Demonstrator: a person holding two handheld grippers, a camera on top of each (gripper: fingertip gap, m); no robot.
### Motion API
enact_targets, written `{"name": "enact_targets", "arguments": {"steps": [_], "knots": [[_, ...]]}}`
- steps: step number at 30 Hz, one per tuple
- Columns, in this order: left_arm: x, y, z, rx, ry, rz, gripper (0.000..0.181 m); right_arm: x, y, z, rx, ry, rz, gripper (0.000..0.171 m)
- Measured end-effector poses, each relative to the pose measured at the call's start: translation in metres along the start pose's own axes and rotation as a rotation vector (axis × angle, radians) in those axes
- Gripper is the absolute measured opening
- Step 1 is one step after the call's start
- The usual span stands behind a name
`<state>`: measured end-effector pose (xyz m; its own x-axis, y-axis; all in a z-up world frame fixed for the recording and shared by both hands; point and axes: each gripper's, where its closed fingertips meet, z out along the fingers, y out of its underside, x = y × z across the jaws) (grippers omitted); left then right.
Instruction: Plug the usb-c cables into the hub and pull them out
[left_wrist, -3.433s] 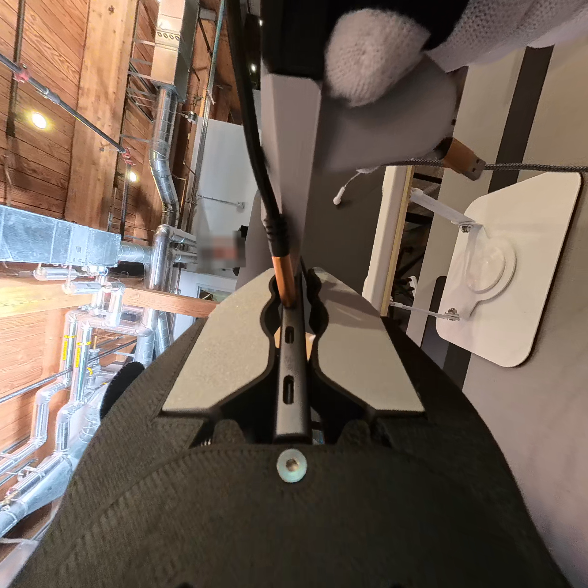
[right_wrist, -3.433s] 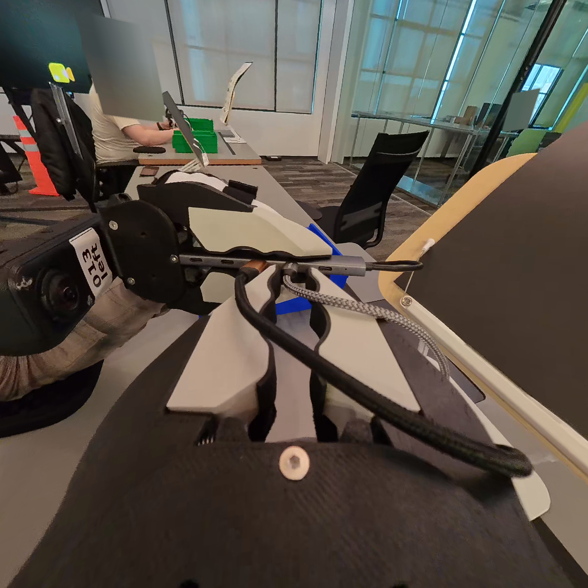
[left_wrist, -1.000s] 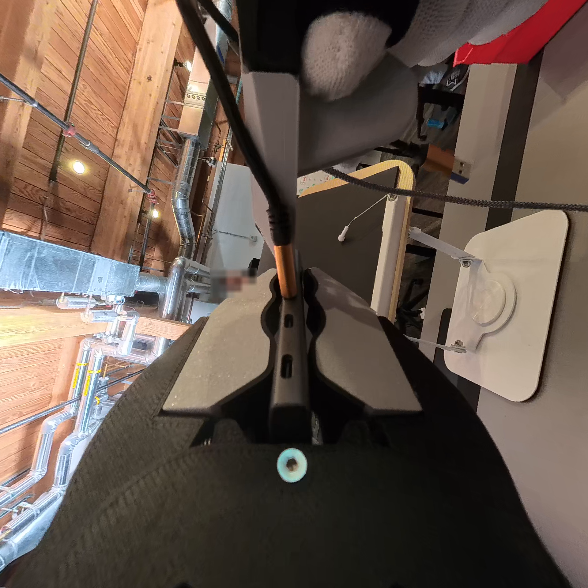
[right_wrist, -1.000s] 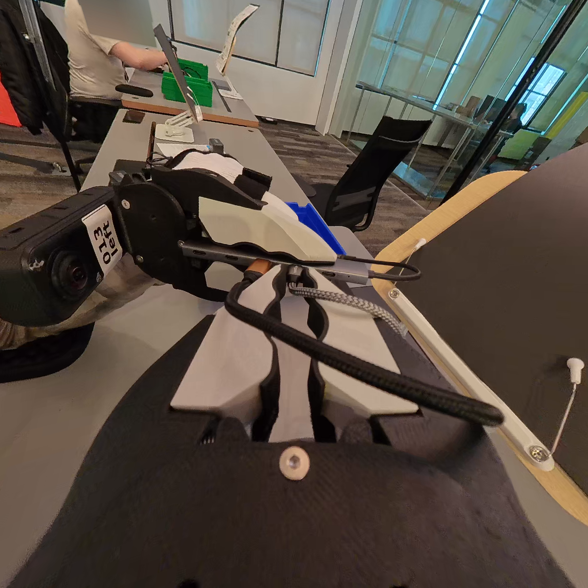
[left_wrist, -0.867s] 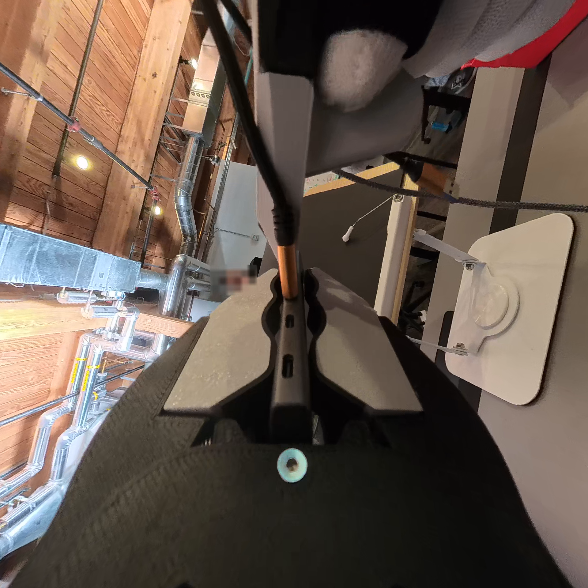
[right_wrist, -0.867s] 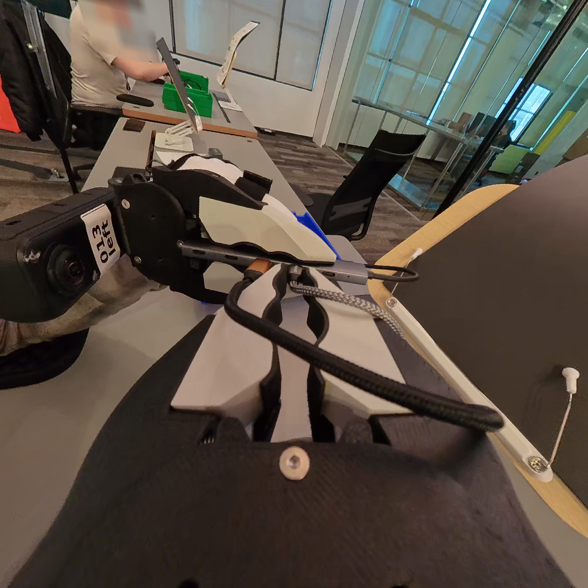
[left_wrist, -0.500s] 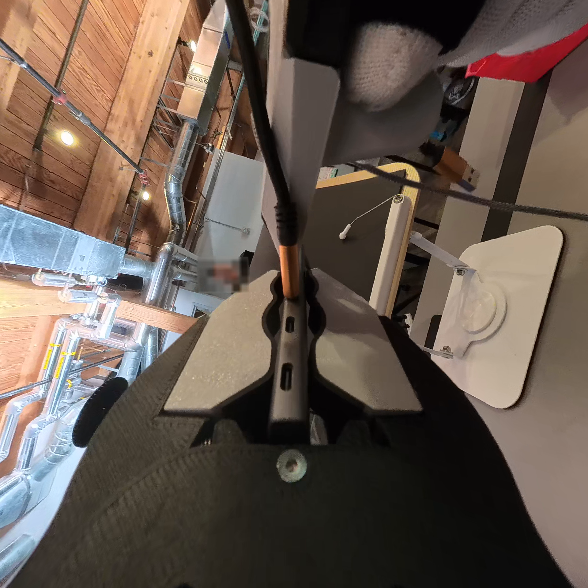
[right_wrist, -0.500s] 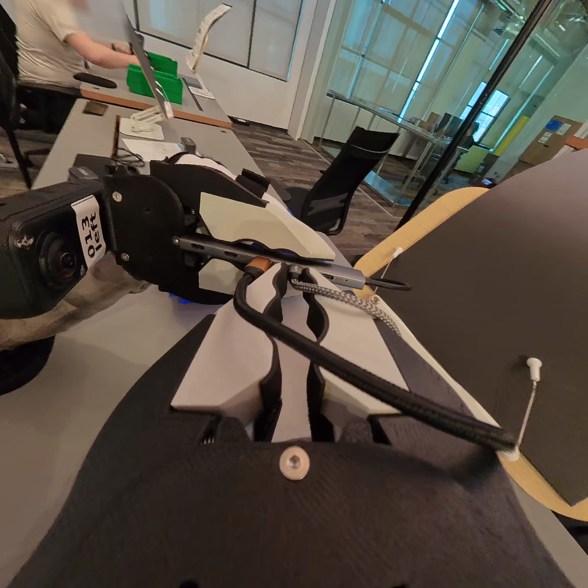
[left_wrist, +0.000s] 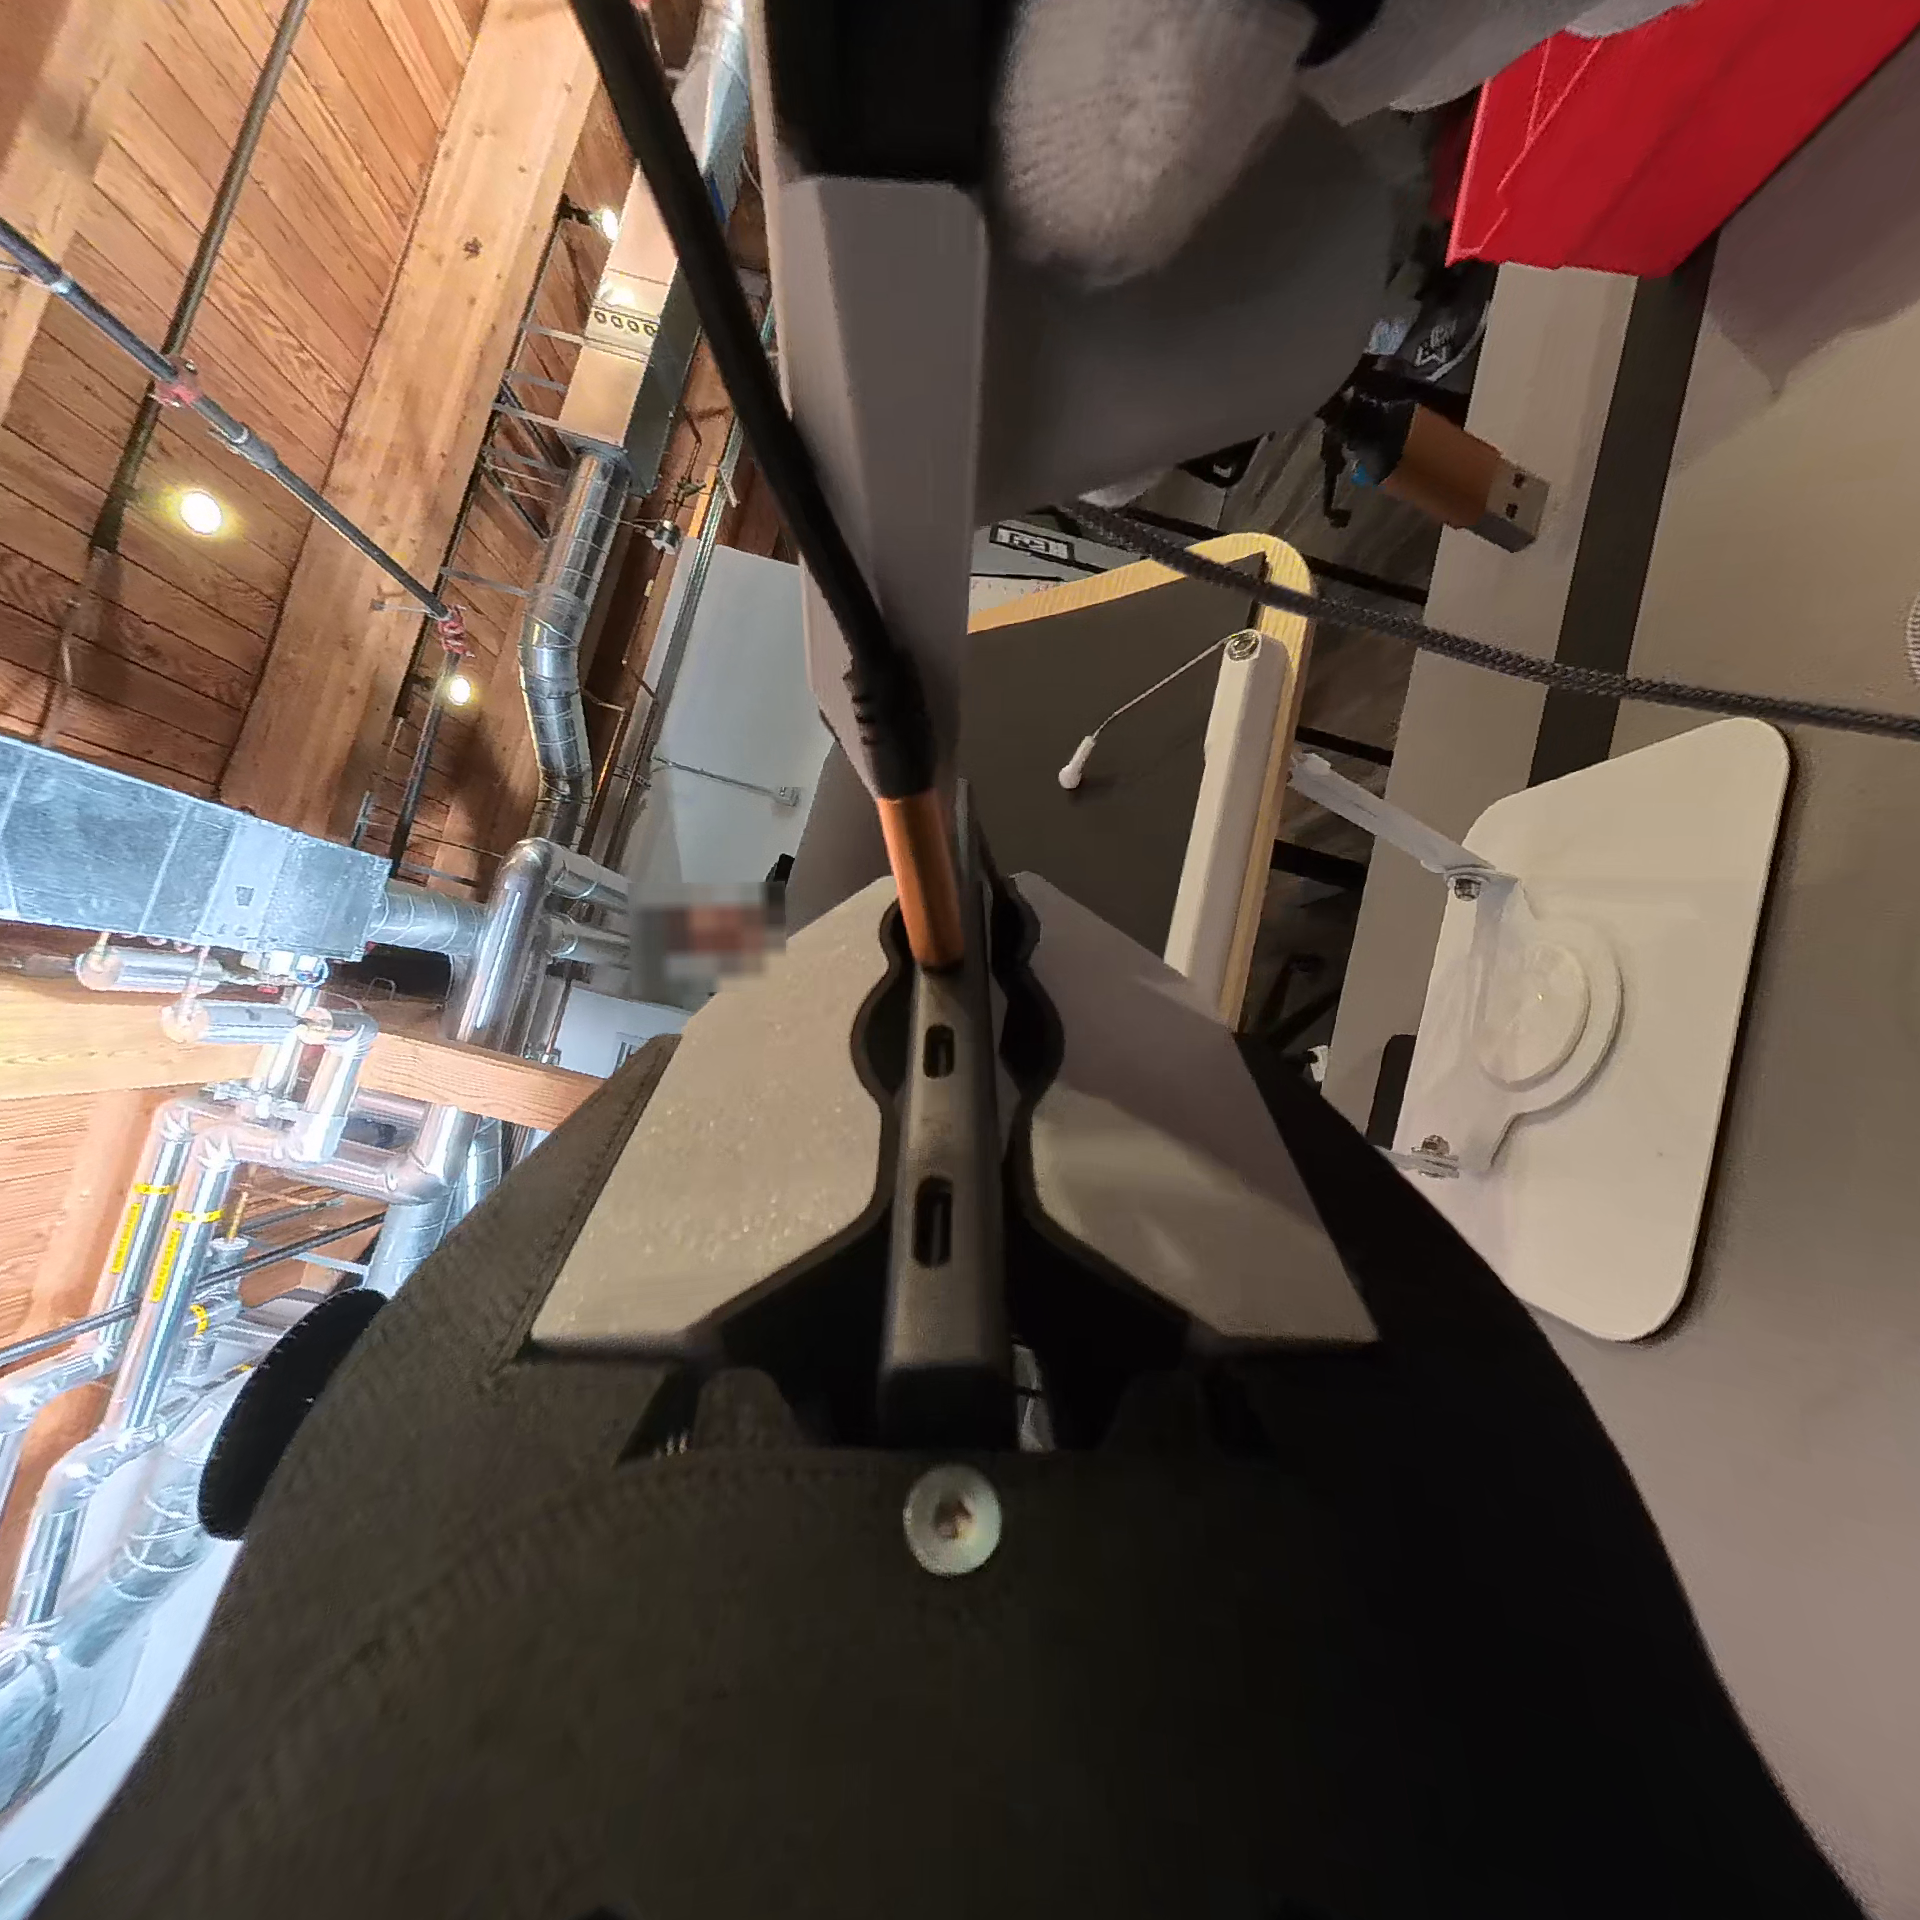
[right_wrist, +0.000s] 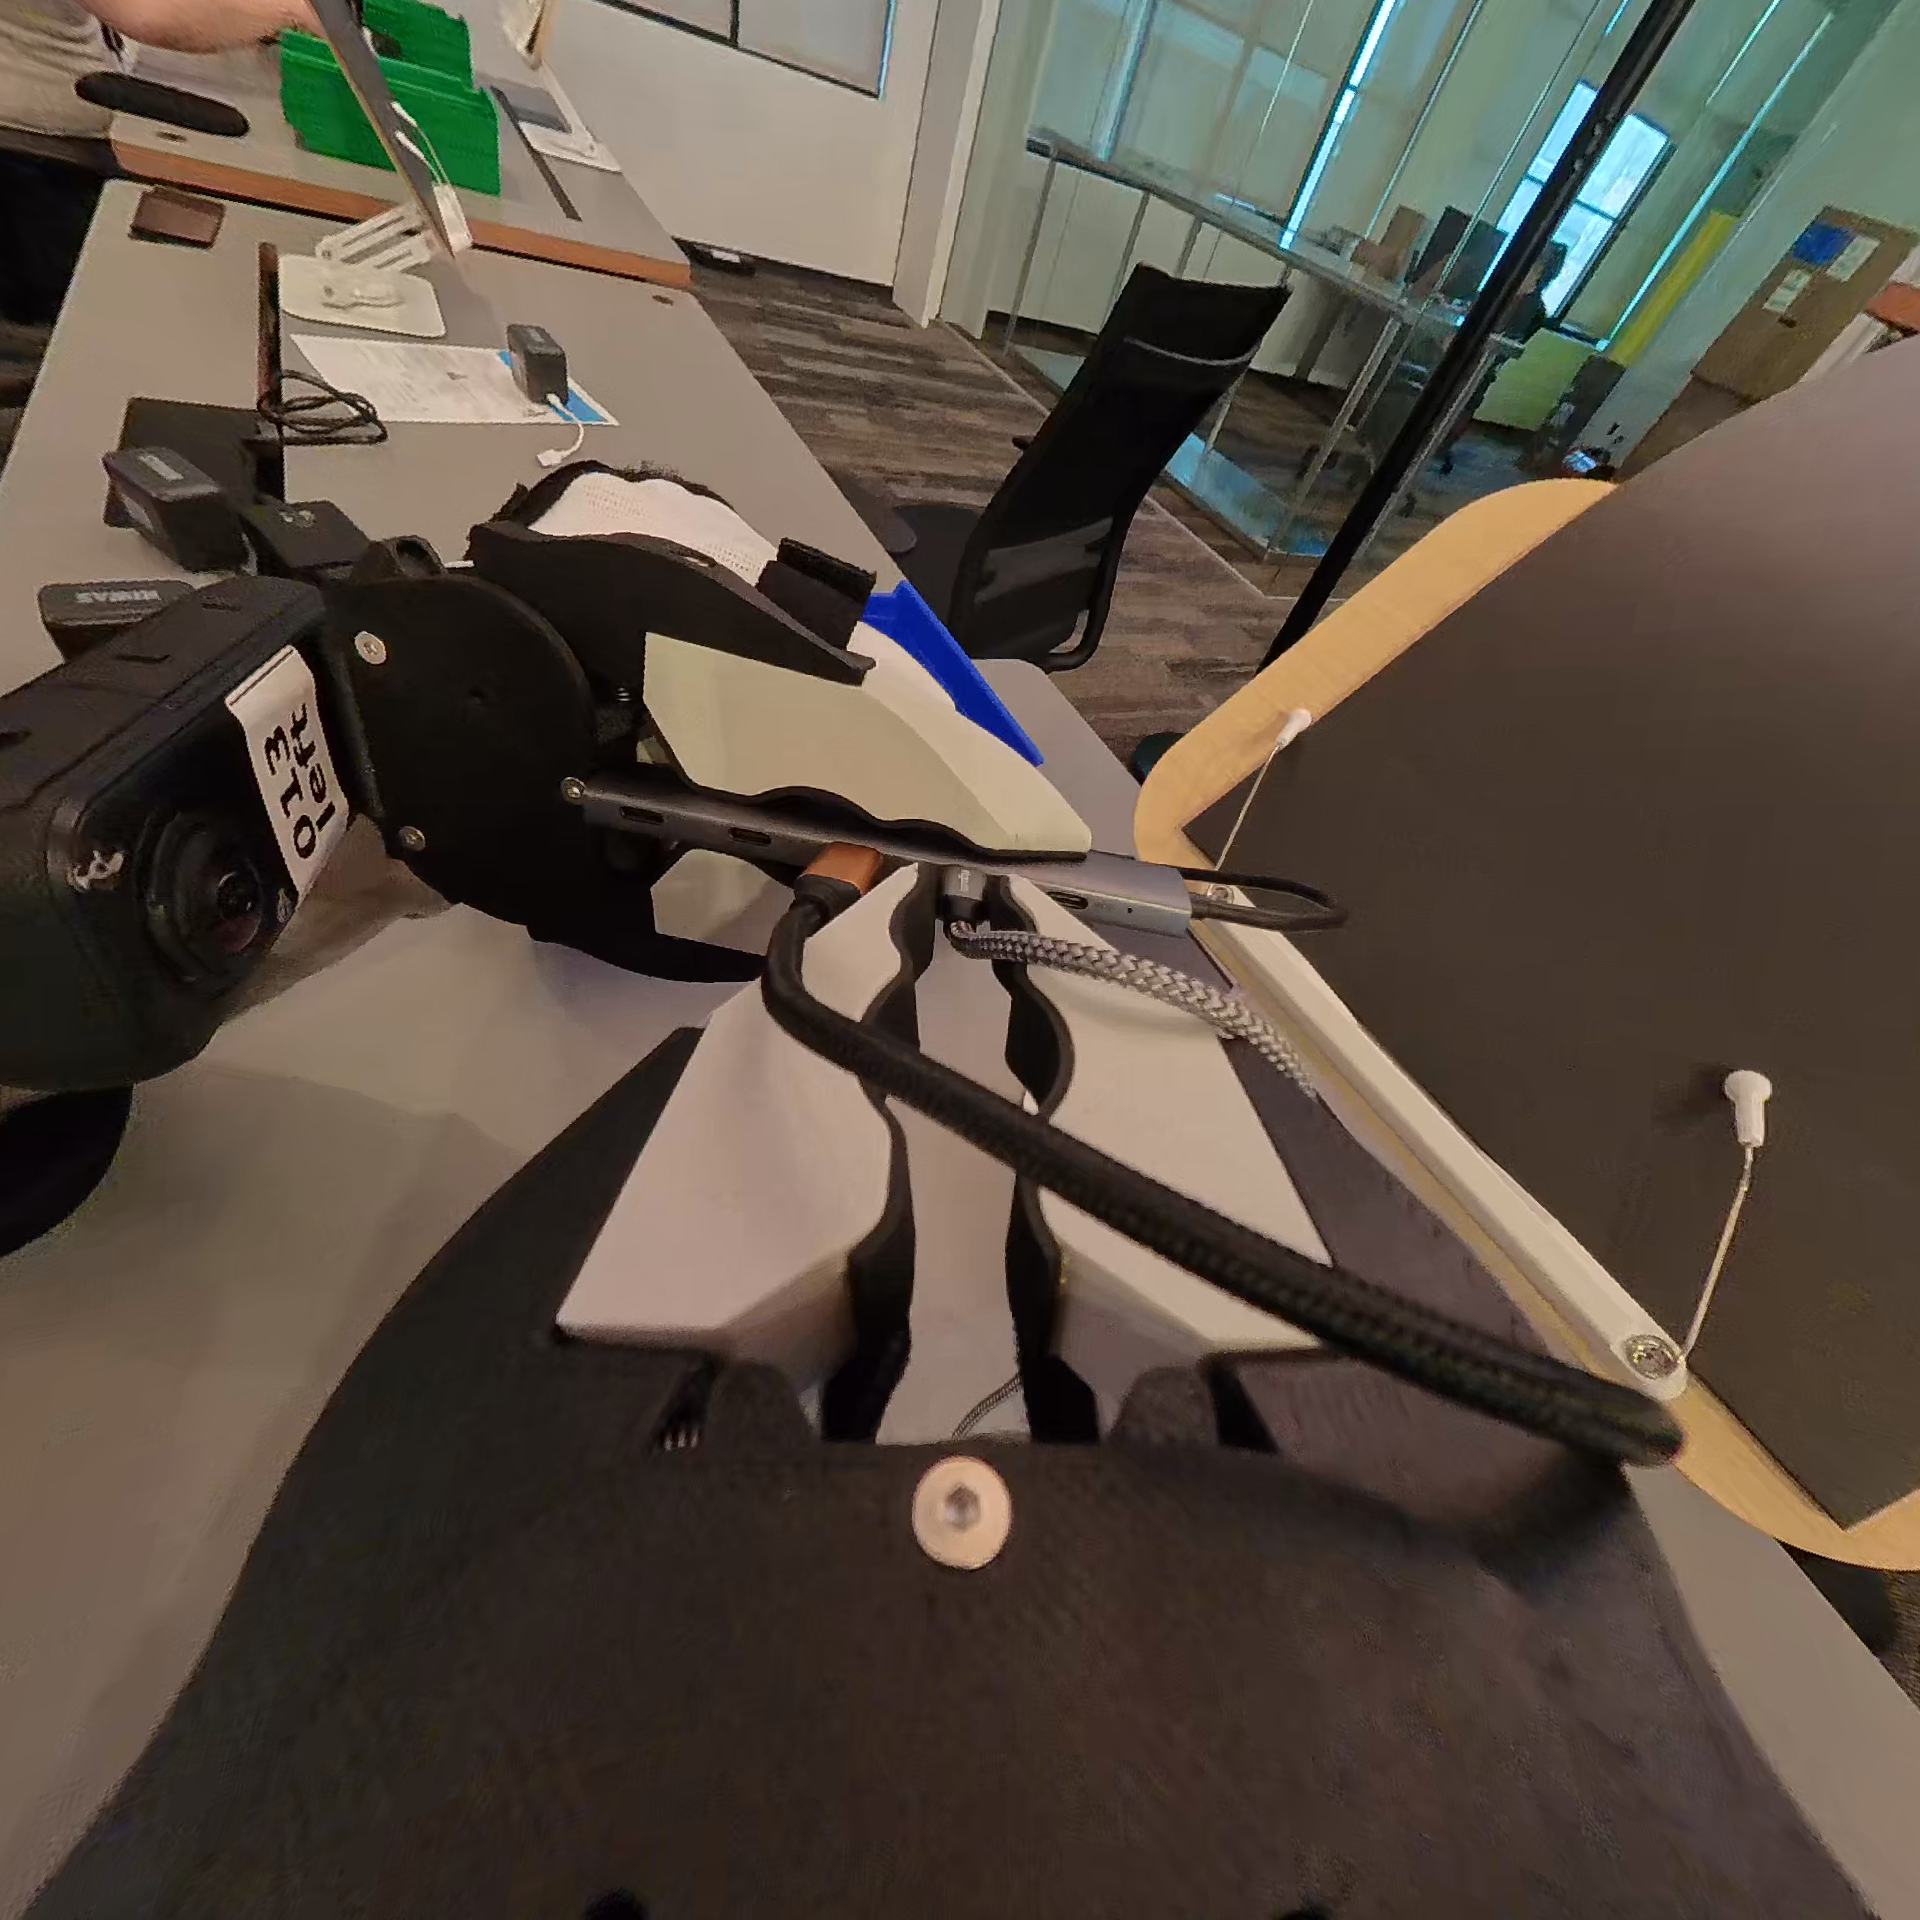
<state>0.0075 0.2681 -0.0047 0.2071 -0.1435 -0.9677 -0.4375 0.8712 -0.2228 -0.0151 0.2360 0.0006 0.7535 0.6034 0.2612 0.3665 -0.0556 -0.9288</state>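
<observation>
On the left, the left gripper (right_wrist: 1081, 844) is clamping the hub (right_wrist: 1132, 883) flat between its pale fingers, holding it in the air above the desk (right_wrist: 364, 1039), near the edge where the dark divider panel (right_wrist: 1610, 831) is standing. The left wrist view is showing the same clamp end-on, with two free ports facing up.

Moving right along the hub's near side, the black cable's copper plug (right_wrist: 842, 868) is sitting in a port, and the grey braided cable's plug (right_wrist: 964, 888) is sitting in the next one. The right gripper (right_wrist: 961, 914) is reaching in with its fingers narrowly apart on either side of that grey plug; whether they are pinching it I cannot tell.

The hub's long axis is running crosswise to the right gripper's fingers, so the grey plug is lying straight ahead of them. Pulling it would probably mean drawing straight back along the fingers.
</observation>
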Motion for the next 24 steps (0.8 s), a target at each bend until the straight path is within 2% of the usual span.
{"name": "enact_targets", "arguments": {"steps": [7,15,24], "knots": [[0.006,-0.001,0.003,0.017,0.003,-0.003,0.014,0.001,0.007,0.0,-0.034,-0.003,-0.018,0.006],[0.002,0.022,0.002,0.005,-0.04,0.007,0.014,0.002,0.004,0.018,0.009,0.105,-0.039,0.007],[0.003,0.028,0.002,0.013,-0.05,0.028,0.014,0.004,0.007,0.024,0.009,0.134,-0.037,0.007]]}}
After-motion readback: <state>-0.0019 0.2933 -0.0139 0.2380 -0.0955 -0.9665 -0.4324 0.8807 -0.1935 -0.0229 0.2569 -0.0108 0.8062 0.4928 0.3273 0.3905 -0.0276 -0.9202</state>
